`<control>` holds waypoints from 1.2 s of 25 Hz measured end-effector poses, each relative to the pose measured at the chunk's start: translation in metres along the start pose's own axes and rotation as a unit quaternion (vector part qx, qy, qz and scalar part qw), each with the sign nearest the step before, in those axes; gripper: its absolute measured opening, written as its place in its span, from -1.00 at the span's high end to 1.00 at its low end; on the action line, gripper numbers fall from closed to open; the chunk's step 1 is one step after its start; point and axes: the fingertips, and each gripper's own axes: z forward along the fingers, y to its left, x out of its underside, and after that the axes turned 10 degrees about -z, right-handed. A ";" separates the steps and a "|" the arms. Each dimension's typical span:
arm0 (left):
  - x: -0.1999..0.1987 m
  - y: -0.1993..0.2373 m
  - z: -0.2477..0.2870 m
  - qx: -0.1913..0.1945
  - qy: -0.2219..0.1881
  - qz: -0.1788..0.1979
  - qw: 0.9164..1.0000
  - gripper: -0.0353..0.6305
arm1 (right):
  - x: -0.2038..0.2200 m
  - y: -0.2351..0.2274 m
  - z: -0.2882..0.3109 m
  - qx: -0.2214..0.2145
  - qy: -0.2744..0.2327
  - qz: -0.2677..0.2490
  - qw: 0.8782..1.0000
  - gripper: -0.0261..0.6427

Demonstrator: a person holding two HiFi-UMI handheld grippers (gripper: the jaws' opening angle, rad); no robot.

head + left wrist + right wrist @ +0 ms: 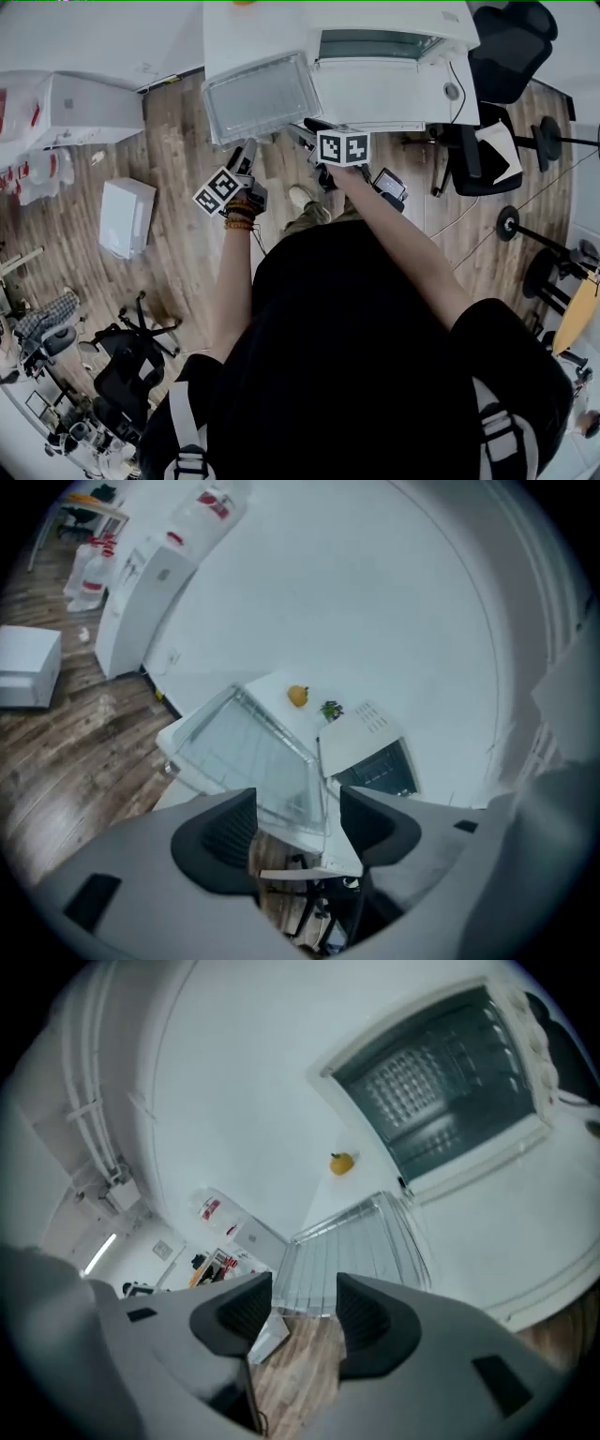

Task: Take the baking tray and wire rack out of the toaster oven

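Your left gripper (pixel 298 806) and right gripper (pixel 305 1299) both stand open, holding nothing. The baking tray (pixel 261 96), seemingly with the wire rack (pixel 352 1255) on it, lies on the white table (pixel 234 28), just left of the toaster oven (pixel 384 70).

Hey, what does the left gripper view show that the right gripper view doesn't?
Only the left gripper view: a small green plant and the vented top of the toaster oven. Only the right gripper view: a grid pattern behind the oven window, and pipes on the wall. Both: the oven, the wire rack, a yellow fruit, and open, empty jaws on the left gripper and right gripper.
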 end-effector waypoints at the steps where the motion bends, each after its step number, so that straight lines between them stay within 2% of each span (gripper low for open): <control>1: -0.007 -0.016 -0.002 0.017 -0.009 0.019 1.000 0.02 | -0.012 0.011 -0.001 -0.002 -0.013 -0.038 0.999 0.27; 4: -0.029 -0.063 -0.009 0.050 -0.041 0.103 0.993 0.15 | -0.047 0.043 -0.007 0.009 -0.054 -0.158 0.986 0.37; 6: -0.040 -0.094 -0.014 0.050 -0.068 0.195 0.977 0.19 | -0.066 0.062 -0.016 0.025 -0.084 -0.233 0.969 0.44; 7: -0.044 -0.109 -0.018 0.047 -0.083 0.248 0.964 0.22 | -0.075 0.072 -0.021 0.033 -0.100 -0.265 0.959 0.47; 8: -0.048 -0.123 -0.022 0.044 -0.101 0.301 0.947 0.27 | -0.082 0.081 -0.025 0.039 -0.114 -0.292 0.949 0.49; 9: -0.050 -0.136 -0.027 0.042 -0.121 0.348 0.929 0.44 | -0.088 0.090 -0.029 0.043 -0.127 -0.314 0.940 0.52; 10: -0.052 -0.146 -0.032 0.040 -0.139 0.386 0.911 0.60 | -0.093 0.099 -0.033 0.046 -0.139 -0.332 0.932 0.54; 11: -0.053 -0.155 -0.038 0.038 -0.155 0.415 0.896 0.62 | -0.096 0.107 -0.036 0.048 -0.148 -0.348 0.924 0.55; 13: -0.051 -0.166 -0.046 0.032 -0.179 0.451 0.874 0.67 | -0.100 0.121 -0.044 0.055 -0.168 -0.379 0.908 0.59; 15: -0.048 -0.173 -0.054 0.023 -0.199 0.473 0.858 0.71 | -0.105 0.130 -0.052 0.067 -0.190 -0.401 0.894 0.64; 17: -0.045 -0.176 -0.060 0.013 -0.213 0.485 0.848 0.73 | -0.108 0.136 -0.060 0.081 -0.210 -0.410 0.884 0.68; 20: -0.040 -0.175 -0.066 0.000 -0.230 0.486 0.843 0.73 | -0.104 0.137 -0.067 0.091 -0.221 -0.415 0.878 0.74; 26: -0.032 -0.162 -0.074 -0.032 -0.244 0.501 0.830 0.74 | -0.082 0.134 -0.064 0.095 -0.203 -0.430 0.875 0.78; 30: -0.029 -0.151 -0.074 -0.045 -0.239 0.505 0.828 0.74 | -0.077 0.132 -0.060 0.096 -0.196 -0.427 0.878 0.79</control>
